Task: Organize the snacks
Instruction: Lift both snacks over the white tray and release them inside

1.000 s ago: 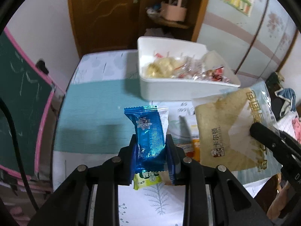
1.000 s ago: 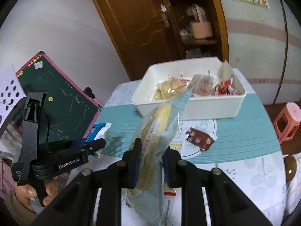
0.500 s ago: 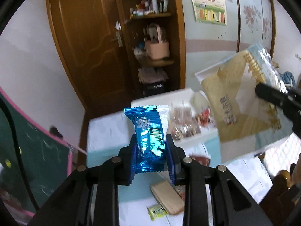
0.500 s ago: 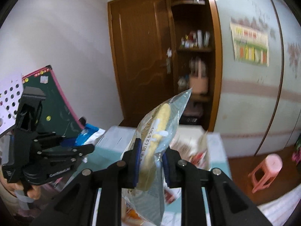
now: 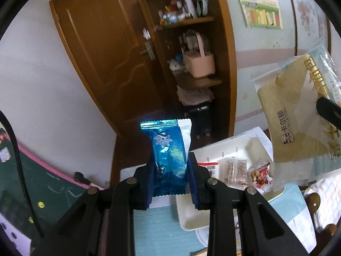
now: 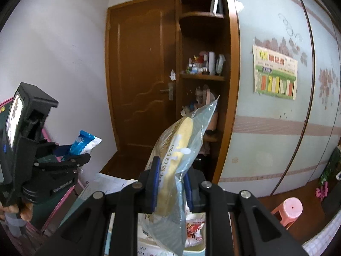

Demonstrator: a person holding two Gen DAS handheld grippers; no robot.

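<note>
The sorting looks well under way but not finished, as far as can be judged; the white bin [image 5: 230,149] on the table already has several wrapped snacks [image 5: 234,170] lying in it, while two more packets are in the air above and in front of it, neither yet set down; whether other snacks lie loose on the table cannot be told, since the grippers hide most of it. The left gripper [image 5: 171,179] has its jaws set narrow and pressed on a small blue foil packet [image 5: 168,151], held upright by its lower half with the crimped top edge standing free above the pads; the same packet shows in the right wrist view as a blue and white end [image 6: 84,141] poking out of that gripper. The right gripper [image 6: 171,188] has its jaws nearly closed, pinching a large clear bag [image 6: 181,149] with a pale yellow cake inside; the bag stands tilted up and to the right, its lower part hanging down below the pads over the bin. What is left, it seems, is to lower both packets into the bin and let go.
</note>
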